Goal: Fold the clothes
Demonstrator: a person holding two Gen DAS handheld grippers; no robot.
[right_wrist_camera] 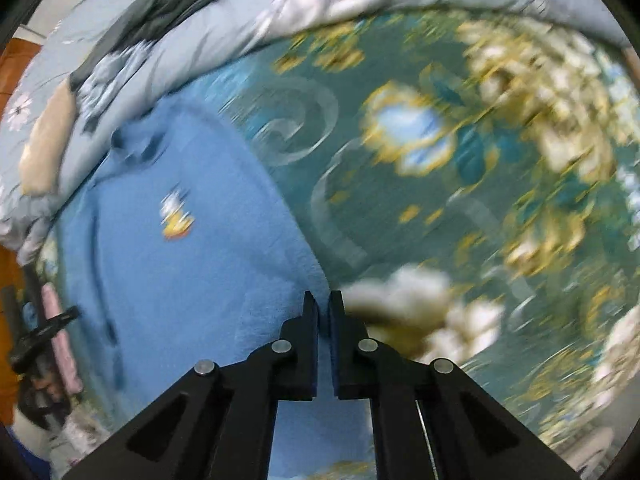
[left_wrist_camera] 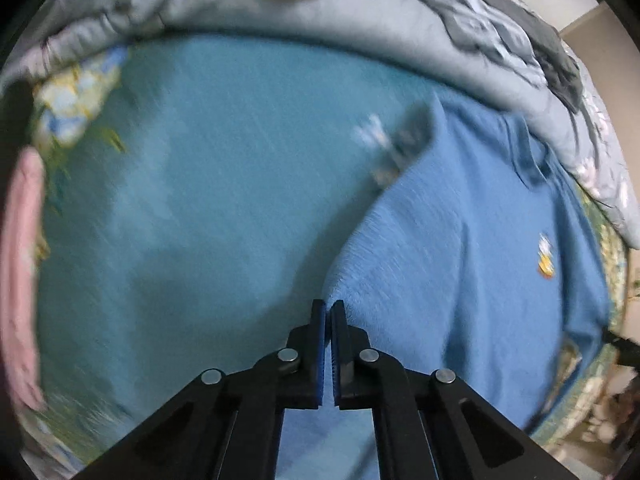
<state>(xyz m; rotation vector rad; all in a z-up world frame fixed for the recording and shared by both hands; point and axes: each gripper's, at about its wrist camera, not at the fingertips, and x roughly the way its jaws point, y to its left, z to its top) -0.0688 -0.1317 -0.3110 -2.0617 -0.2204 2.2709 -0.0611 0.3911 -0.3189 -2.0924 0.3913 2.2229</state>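
both the left gripper (left_wrist_camera: 329, 309) and right gripper (right_wrist_camera: 323, 300) pinch the blue shirt's (left_wrist_camera: 460, 240) edge over the bed (right_wrist_camera: 440, 200).

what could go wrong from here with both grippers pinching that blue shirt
1. Both the left gripper and the right gripper pinch only the edge of the blue fleece shirt with the duck patch; the thin bite may slip out mid-fold.
2. Both views are motion-blurred, so the move looks fast and the fold may land crooked.
3. The rumpled grey quilt lies against the shirt's collar end and might snag it.
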